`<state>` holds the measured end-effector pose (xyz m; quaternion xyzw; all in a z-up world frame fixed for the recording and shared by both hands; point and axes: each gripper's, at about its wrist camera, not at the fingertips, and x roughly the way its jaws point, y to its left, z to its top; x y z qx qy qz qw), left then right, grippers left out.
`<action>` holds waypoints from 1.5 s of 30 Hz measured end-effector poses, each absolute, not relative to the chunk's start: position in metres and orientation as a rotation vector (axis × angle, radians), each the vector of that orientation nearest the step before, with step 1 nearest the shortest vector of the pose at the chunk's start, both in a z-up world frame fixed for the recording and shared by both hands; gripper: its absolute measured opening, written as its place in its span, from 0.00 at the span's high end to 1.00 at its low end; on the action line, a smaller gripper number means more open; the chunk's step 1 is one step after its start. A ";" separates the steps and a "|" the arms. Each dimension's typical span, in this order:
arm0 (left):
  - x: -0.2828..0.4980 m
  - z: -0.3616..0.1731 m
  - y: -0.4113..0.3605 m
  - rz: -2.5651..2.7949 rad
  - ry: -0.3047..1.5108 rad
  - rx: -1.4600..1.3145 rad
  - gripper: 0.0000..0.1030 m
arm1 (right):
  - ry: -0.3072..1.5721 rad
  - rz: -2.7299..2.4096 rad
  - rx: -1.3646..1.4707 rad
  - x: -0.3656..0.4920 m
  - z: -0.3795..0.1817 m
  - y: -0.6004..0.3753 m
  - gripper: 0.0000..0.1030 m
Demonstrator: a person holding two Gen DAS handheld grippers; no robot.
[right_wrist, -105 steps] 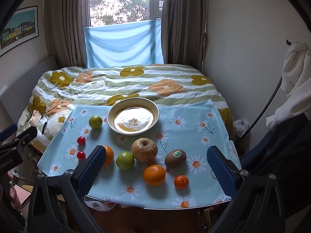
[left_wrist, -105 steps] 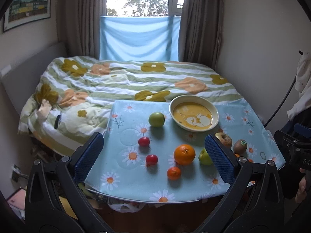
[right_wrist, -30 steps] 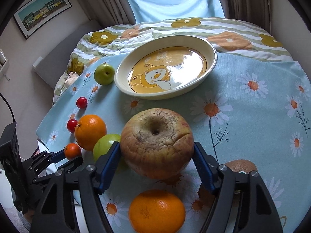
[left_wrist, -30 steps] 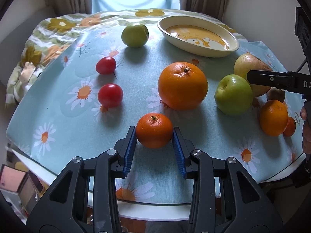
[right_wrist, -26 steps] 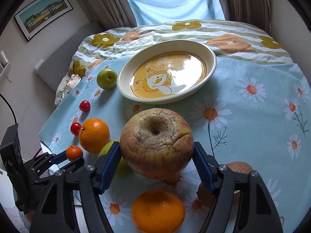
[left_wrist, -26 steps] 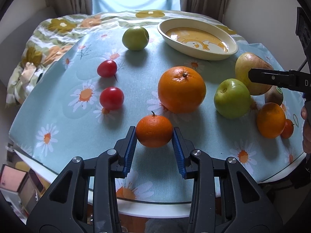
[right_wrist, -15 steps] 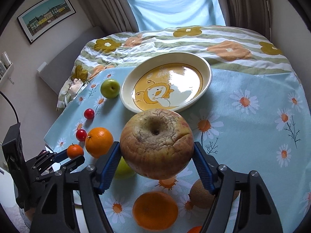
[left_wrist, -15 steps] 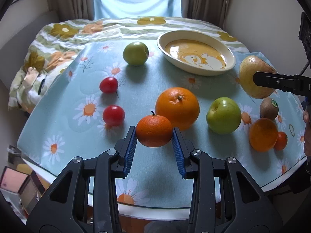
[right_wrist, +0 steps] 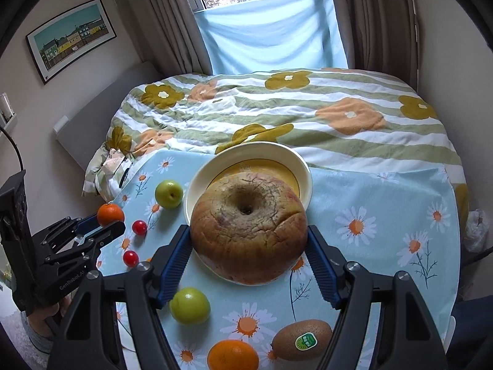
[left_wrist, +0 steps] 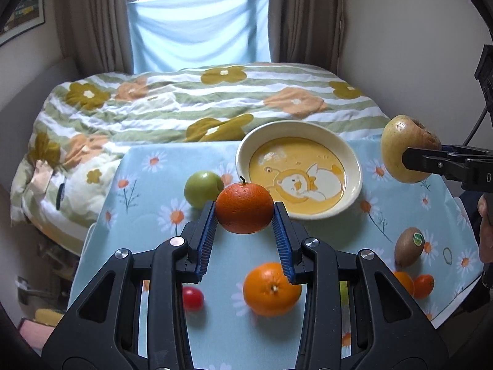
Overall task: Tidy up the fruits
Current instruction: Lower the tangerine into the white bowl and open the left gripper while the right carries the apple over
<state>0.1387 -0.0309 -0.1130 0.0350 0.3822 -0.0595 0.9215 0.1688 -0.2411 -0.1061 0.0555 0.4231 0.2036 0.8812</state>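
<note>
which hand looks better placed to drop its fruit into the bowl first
Probably the right. Its tool holds the wrinkled apple almost over the bowl, while the left tool with the small orange sits short of the rim.

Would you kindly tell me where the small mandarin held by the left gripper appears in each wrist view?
Left wrist view: mandarin at centre, clamped between the blue pads.
Right wrist view: mandarin at far left, small, in the left gripper.
Shared landmark: the bear-print bowl.
</note>
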 end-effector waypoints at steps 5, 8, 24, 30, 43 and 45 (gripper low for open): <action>0.185 -0.113 -0.039 -0.196 0.788 0.110 0.60 | 0.881 0.372 0.147 0.189 -0.102 -0.238 0.33; 0.212 -0.119 -0.045 -0.252 0.802 0.129 0.60 | 0.885 0.331 0.168 0.201 -0.101 -0.235 0.33; 0.314 -0.171 -0.088 -0.483 0.911 0.243 0.60 | 0.924 0.145 0.283 0.251 -0.123 -0.238 0.33; 0.325 -0.182 -0.096 -0.537 0.943 0.259 0.60 | 0.938 0.104 0.306 0.257 -0.129 -0.244 0.33; 0.316 -0.158 -0.061 -0.561 0.922 0.161 0.00 | 0.958 0.135 0.240 0.272 -0.125 -0.242 0.33; 0.314 -0.154 -0.054 -0.544 0.921 0.158 0.00 | 0.972 0.156 0.215 0.275 -0.127 -0.236 0.33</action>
